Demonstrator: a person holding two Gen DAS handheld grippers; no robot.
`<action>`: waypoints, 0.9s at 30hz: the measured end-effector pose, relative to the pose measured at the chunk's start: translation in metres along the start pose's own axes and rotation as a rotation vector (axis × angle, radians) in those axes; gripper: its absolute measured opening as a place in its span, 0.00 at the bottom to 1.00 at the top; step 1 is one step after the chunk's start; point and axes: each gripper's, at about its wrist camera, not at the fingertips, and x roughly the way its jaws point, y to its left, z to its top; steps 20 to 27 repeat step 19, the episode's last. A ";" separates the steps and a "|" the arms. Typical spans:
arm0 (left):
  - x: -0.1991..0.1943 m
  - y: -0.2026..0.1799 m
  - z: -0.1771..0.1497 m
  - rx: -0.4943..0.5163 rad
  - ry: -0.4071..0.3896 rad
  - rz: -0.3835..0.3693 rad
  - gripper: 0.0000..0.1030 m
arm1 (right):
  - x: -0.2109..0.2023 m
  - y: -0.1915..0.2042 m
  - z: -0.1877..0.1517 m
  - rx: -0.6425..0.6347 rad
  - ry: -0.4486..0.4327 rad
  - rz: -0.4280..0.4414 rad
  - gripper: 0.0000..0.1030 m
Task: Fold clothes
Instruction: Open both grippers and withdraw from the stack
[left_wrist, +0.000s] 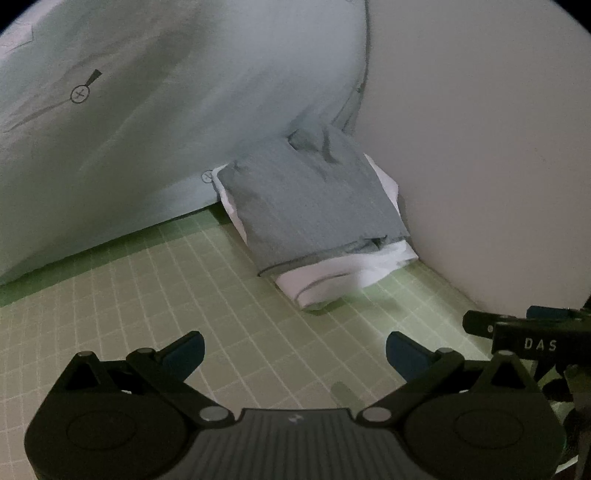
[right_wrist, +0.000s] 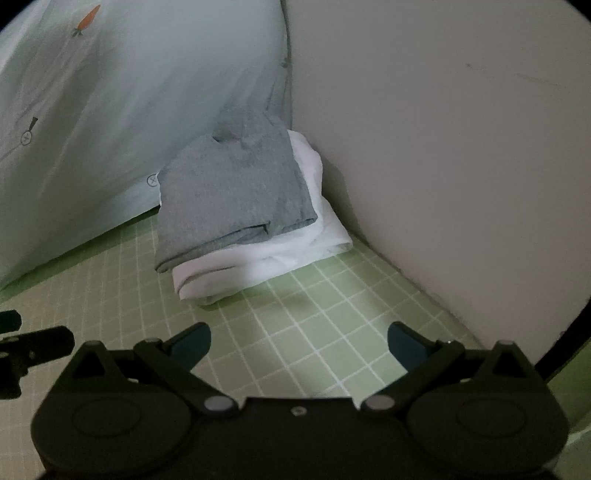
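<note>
Folded grey knit garment (left_wrist: 310, 206) sits on folded white cloth (left_wrist: 354, 269), a stack at 12 o'clock from both claws, tucked into the corner between pale printed pillow (left_wrist: 147, 129) and beige wall (left_wrist: 480, 147), likely parked out of the way. Left gripper (left_wrist: 294, 350) and right gripper (right_wrist: 299, 341) hang wide, empty, above green grid mat (left_wrist: 184, 295), apart from the stack; folding looks finished.

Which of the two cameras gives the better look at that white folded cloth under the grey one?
The right wrist view: the white cloth shows its front fold and its whole right side beside the grey cloth. The left wrist view shows the white cloth too, but mostly its front end and a thin strip along the side.
</note>
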 end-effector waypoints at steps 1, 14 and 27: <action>-0.001 0.000 -0.001 0.000 0.000 -0.004 1.00 | 0.000 0.000 -0.001 -0.002 -0.001 0.000 1.00; -0.006 -0.011 -0.003 0.038 -0.013 -0.027 1.00 | -0.003 -0.003 -0.004 0.006 -0.004 0.001 1.00; -0.006 -0.013 -0.002 0.046 -0.010 -0.024 1.00 | -0.002 -0.006 -0.002 0.007 -0.004 0.006 1.00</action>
